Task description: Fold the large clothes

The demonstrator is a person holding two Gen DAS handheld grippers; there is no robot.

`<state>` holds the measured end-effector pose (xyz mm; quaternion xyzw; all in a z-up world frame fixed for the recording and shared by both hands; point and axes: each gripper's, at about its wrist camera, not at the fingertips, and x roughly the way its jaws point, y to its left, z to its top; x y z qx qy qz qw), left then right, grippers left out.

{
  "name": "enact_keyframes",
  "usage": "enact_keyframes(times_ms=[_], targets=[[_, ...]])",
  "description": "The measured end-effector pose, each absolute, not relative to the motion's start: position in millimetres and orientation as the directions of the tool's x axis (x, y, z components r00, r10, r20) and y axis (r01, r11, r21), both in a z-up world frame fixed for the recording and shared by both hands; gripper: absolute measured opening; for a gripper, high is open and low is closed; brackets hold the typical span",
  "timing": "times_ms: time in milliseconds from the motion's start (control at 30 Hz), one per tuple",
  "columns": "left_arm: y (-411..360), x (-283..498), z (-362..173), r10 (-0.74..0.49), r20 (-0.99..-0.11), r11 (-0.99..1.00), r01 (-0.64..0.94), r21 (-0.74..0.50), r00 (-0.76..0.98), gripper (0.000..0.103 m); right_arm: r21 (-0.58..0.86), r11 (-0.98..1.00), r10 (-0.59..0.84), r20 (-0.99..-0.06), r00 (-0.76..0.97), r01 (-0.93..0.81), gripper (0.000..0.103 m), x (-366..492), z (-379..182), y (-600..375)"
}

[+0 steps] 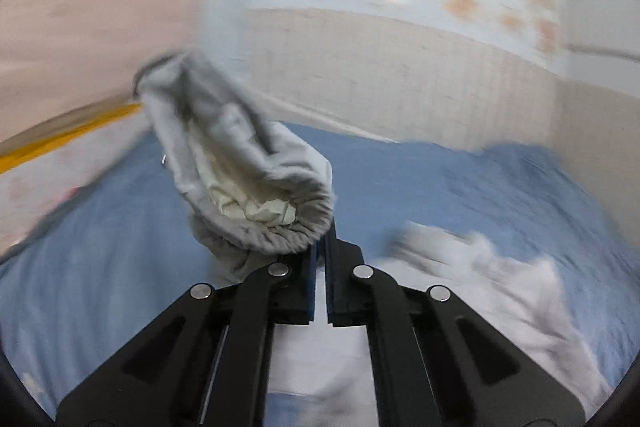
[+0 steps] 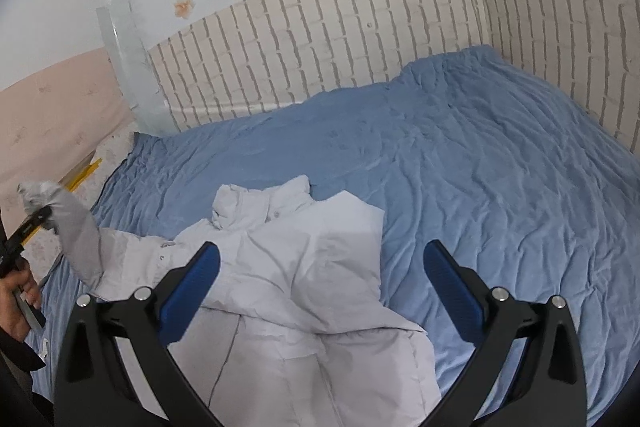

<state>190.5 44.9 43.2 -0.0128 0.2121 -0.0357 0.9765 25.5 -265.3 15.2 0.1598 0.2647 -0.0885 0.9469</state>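
Left tool [image 1: 322,247] is clamped on the cuff [image 1: 280,227] of a pale grey jacket [image 2: 304,267], jaws together w/ the gathered elastic edge pinched at the tips; the sleeve [image 2: 78,239] is lifted off the bed [image 2: 460,155] and stands up ahead of the tool, cream lining showing inside the cuff opening. Left wrist view is motion-blurred. In the right wrist view the sleeve stretches up to the far left, where a hand [image 2: 18,295] holds the left tool. Rest of the jacket lies crumpled on the blue sheet near the bed's front, collar [image 2: 260,199] toward the brick-pattern wall [image 2: 340,39]. Right tool [image 2: 322,259] hangs over the jacket body, jaws wide apart, nothing between them, not touching the fabric.
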Motion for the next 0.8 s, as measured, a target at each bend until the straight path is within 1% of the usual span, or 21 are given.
enact_keyframes(times_ms=[100,167,200,233,300,367,400,467,567,667,700,733,800], targets=[[-18.9,183.1,31.9,-0.186,-0.456,0.979,0.202,-0.013,0.870,0.000,0.253,0.932,-0.091,-0.529,0.844,0.259,0.101,24.1,15.7,-267.2],[-42.9,180.5,25.7,-0.238,-0.478,0.966,0.259,-0.023,0.846,0.003,0.262,0.928,-0.091,-0.529,0.843,0.265,0.101,23.2,15.6,-270.5],[-52.8,176.6,23.7,-0.257,-0.485,0.959,0.282,-0.023,0.836,0.011,0.266,0.926,-0.092,-0.529,0.844,0.268,0.101,22.8,15.9,-271.7],[-56.1,166.4,23.5,-0.265,-0.487,0.955,0.295,-0.016,0.832,0.021,0.267,0.925,-0.093,-0.528,0.844,0.269,0.101,23.2,16.9,-272.0],[-66.0,154.4,27.4,-0.266,-0.460,0.951,0.308,0.017,0.847,0.076,0.273,0.922,-0.095,-0.524,0.846,0.273,0.101,22.6,18.1,-273.5],[-68.0,140.6,40.6,-0.227,-0.400,0.965,0.261,0.032,0.888,0.100,0.276,0.921,-0.096,-0.524,0.847,0.274,0.101,22.4,17.7,-272.8],[-66.2,134.2,46.9,-0.214,-0.368,0.970,0.241,0.028,0.905,0.100,0.274,0.922,-0.095,-0.525,0.846,0.273,0.101,22.7,17.2,-272.7],[-63.8,129.4,58.1,-0.216,-0.341,0.971,0.239,0.025,0.915,0.100,0.269,0.924,-0.092,-0.533,0.841,0.272,0.101,24.1,15.8,-272.1],[-44.9,111.1,74.9,-0.161,-0.277,0.978,0.191,0.088,0.947,0.100,0.266,0.926,-0.083,-0.547,0.833,0.268,0.101,27.2,13.4,-270.6],[-18.1,111.0,80.7,0.040,-0.187,0.972,0.005,0.235,0.981,0.100,0.263,0.929,-0.078,-0.550,0.831,0.261,0.101,27.0,13.4,-269.1],[-4.3,117.5,80.5,0.132,-0.169,0.958,-0.082,0.275,0.977,0.100,0.262,0.929,-0.078,-0.549,0.832,0.260,0.101,26.8,13.8,-269.1],[6.6,122.9,80.5,0.187,-0.167,0.947,-0.133,0.291,0.968,0.100,0.260,0.930,-0.079,-0.547,0.833,0.259,0.101,26.4,14.5,-269.1],[49.0,141.3,81.0,0.305,-0.214,0.931,-0.243,0.273,0.928,0.100,0.258,0.930,-0.082,-0.545,0.834,0.260,0.101,26.3,15.6,-269.7]])
